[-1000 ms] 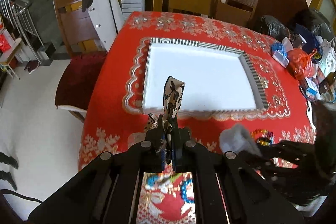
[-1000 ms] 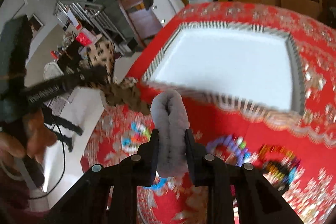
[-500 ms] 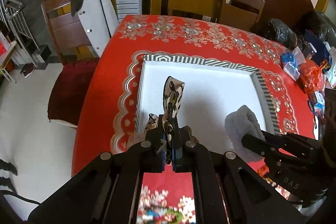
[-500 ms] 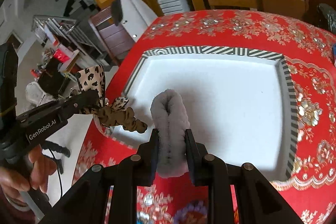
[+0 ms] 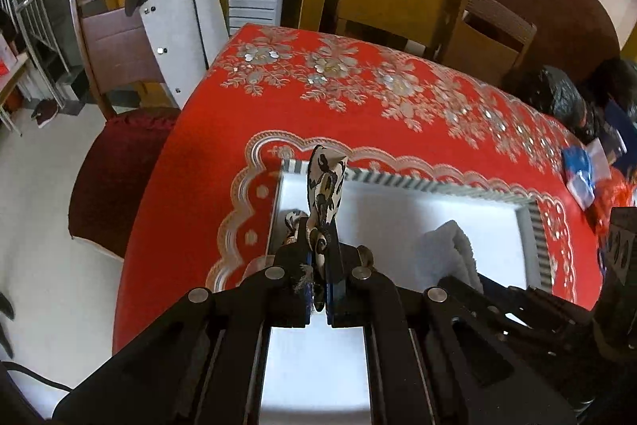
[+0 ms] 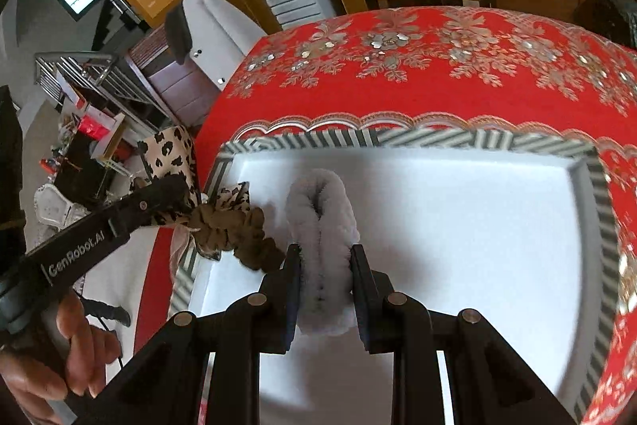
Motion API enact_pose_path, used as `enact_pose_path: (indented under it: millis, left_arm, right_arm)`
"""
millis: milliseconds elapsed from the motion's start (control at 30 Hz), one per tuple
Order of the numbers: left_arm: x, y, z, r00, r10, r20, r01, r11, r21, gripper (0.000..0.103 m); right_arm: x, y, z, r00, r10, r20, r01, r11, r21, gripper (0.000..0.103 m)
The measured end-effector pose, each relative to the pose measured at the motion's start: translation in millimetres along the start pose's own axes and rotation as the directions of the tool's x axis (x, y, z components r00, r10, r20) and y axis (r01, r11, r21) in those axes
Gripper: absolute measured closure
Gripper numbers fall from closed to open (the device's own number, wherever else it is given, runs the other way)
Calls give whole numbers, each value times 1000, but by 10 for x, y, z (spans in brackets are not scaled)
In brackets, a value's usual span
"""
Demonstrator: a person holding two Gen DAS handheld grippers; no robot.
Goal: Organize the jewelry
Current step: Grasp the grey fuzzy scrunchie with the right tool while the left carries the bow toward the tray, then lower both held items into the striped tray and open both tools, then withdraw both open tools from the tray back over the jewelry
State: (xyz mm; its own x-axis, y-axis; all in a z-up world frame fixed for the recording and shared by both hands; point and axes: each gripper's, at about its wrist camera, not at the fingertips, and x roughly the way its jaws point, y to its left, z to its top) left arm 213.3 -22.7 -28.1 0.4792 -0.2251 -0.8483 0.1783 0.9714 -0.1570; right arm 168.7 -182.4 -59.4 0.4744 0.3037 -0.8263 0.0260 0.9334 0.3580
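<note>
Grey plush scrunchie [image 6: 320, 245] sits pinched in the right gripper [image 6: 321, 265] over the white tray [image 6: 458, 226]; left gripper [image 5: 317, 265] clamps a leopard-print scrunchie [image 5: 324, 192] above the tray's left edge — lower both inside the striped rim, well apart — then release.

left gripper [image 5: 318, 289]: matte black plastic frame, two flat fingers [image 5: 296, 277] with blue pads on inner faces; four round silver screws across the linkage; slotted rails run back toward the camera.
right gripper [image 6: 323, 285]: same black build, angular arms branching into a Y; silver screws at each joint; inner pad faces dark.
marking: white lettering "GenRobot.AI" on the side of the left gripper's long black arm, seen from the right wrist view.
hand [image 6: 51, 361]: bare, wrapped round the black handle; no glove visible.
cable [image 5: 36, 379]: thin black, at lower left.
</note>
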Motion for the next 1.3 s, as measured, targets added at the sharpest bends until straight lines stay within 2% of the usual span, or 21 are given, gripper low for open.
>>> enact_pose_path:
  millis: [133, 167, 233, 267, 300, 533, 767, 1033, 1300]
  left_arm:
    - [174, 0, 10, 999, 13, -32, -12, 1000, 17, 98]
    - [202, -7, 4, 999, 18, -37, -17, 1000, 26, 93]
    - [231, -18, -4, 999, 27, -45, -25, 999, 46, 77]
    - [234, -22, -11, 999, 27, -46, -25, 998, 50, 63]
    - [232, -16, -15, 999, 23, -44, -20, 999, 49, 59]
    - [134, 33, -53, 998, 40, -46, -38, 998, 47, 58]
    - [-201, -29, -221, 998, 67, -10, -66, 995, 73, 58]
    - [-633, -136, -572, 994, 103, 35, -107, 989, 106, 58]
    - [-930, -154, -970, 992, 117, 37, -119, 990, 80, 58]
  right_arm:
    - [215, -67, 93, 1000, 3, -24, -2, 1000, 23, 80]
    - [246, -88, 100, 1000, 9, -28, -8, 1000, 27, 76]
    - [258, -118, 104, 999, 25, -28, -24, 999, 37, 67]
    - [249, -127, 109, 999, 23, -28, -22, 999, 39, 63]
    - [209, -139, 105, 1000, 22, -21, -21, 999, 39, 63]
    - [-174, -193, -5, 999, 20, 27, -21, 999, 40, 60]
    - [-469, -104, -253, 999, 19, 37, -22, 998, 55, 58]
    - [-767, 101, -566, 998, 20, 57, -21, 1000, 13, 58]
    - [-1079, 207, -962, 997, -8, 80, 11, 999, -39, 57]
